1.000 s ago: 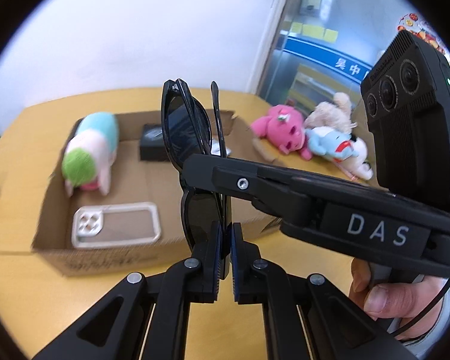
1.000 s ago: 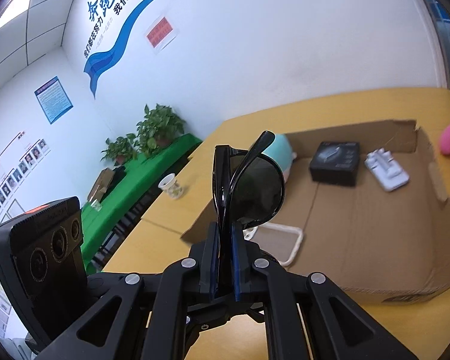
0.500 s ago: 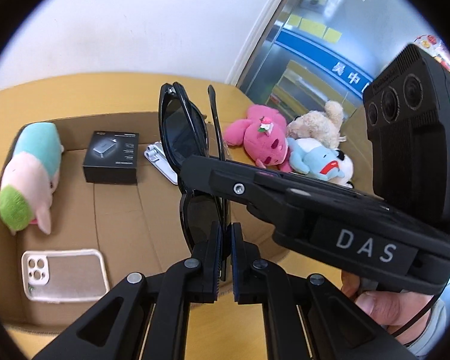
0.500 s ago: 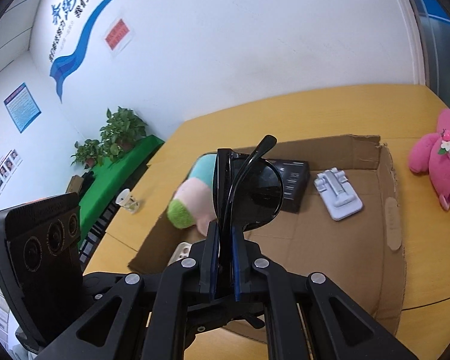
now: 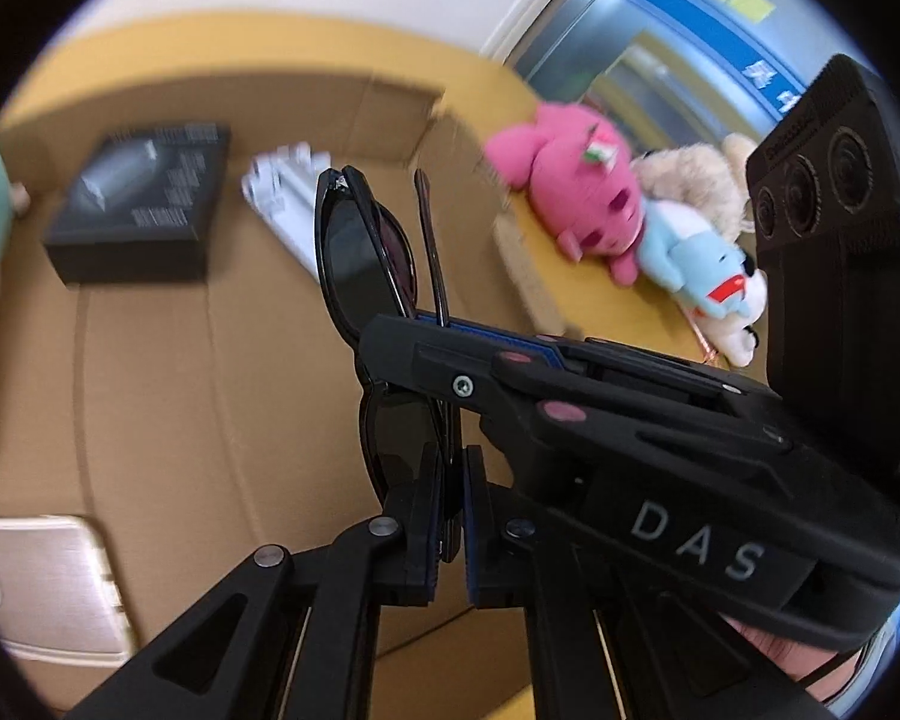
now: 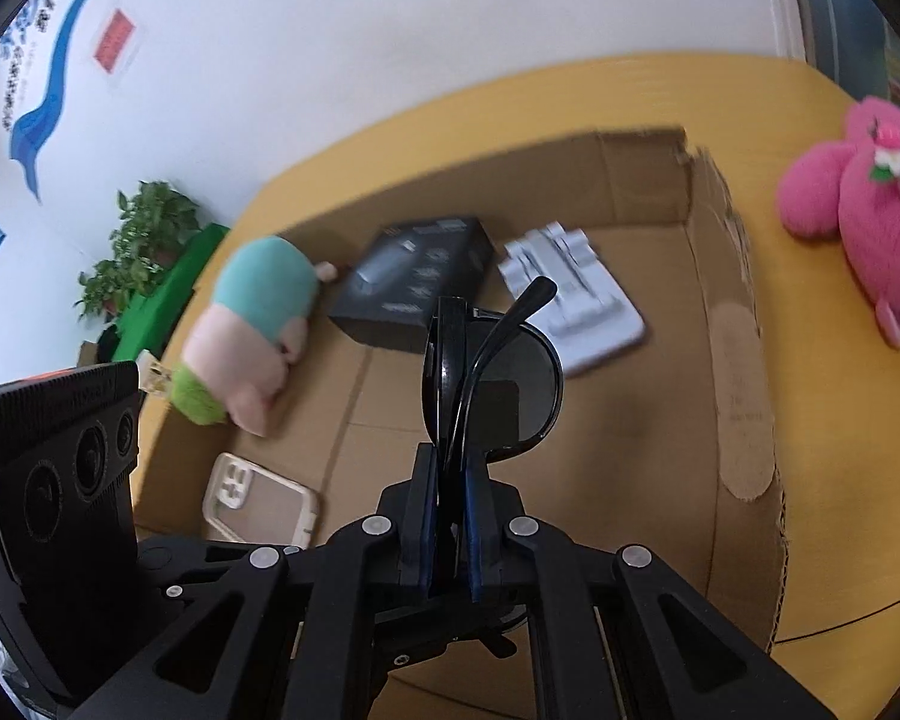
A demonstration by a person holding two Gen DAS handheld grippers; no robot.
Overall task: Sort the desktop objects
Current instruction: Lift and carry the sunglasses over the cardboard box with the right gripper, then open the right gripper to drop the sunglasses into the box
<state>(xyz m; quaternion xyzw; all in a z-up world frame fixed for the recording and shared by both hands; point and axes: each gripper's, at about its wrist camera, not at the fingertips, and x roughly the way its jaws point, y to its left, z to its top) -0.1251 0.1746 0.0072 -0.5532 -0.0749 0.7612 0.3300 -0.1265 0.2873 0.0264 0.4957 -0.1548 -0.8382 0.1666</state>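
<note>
gripping folded sunglasses (image 5: 366, 264) above the box (image 6: 732, 324) — left gripper (image 5: 447, 516) and right gripper (image 6: 450, 516) both clamped them.

Looks like an office, probably some company common room. Off to the upper left of the right gripper there's a white wall with a blue swoosh graphic (image 6: 48, 84) with Chinese lettering and a red notice (image 6: 114, 43) pinned beside it, plus potted plants (image 6: 141, 246) on a green surface (image 6: 168, 300) further back. Ahead sits a big yellow wooden table (image 6: 822, 480). Up and right of the left gripper you get a glass door (image 5: 672, 60) with a blue strip and yellow sticky notes (image 5: 750, 0) on it.
</note>
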